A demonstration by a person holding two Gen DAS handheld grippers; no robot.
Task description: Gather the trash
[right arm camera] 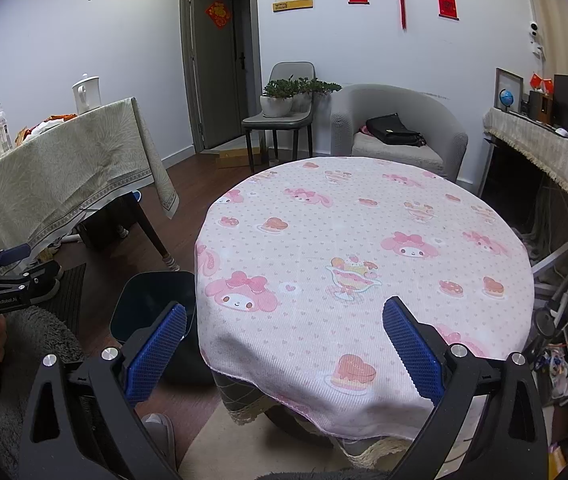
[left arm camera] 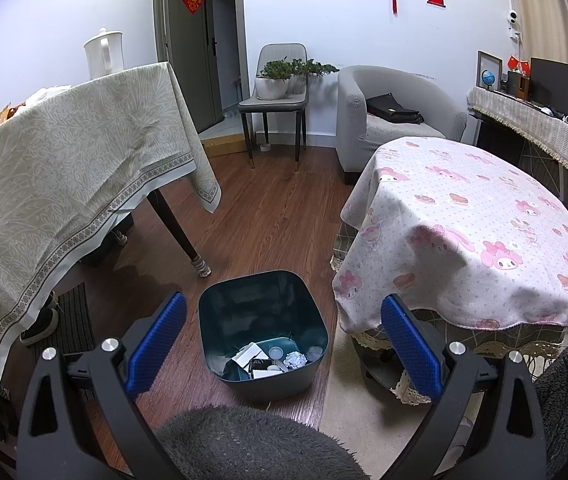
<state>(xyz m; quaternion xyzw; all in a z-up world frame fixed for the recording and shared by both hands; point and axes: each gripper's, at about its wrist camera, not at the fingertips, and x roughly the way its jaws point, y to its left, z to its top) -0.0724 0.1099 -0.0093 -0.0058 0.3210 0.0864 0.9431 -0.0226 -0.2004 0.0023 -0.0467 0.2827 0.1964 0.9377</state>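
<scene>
Both the left gripper [left arm camera: 284, 340] and right gripper [right arm camera: 284, 344] gaped wide, holding nothing. The trash [left arm camera: 274, 360], a crumpled paper ball [left arm camera: 297, 359] and light scraps, lay in the teal bin [left arm camera: 220, 320] between the left jaws. It looked light and crushable, best pinched across the paper ball's middle.

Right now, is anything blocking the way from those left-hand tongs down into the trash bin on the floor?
Nothing visible does. The left tongs are open and empty above the dark bin, whose mouth is uncovered, with paper scraps at its bottom. The pink-clothed round table stands beside the bin, not over it.
</scene>
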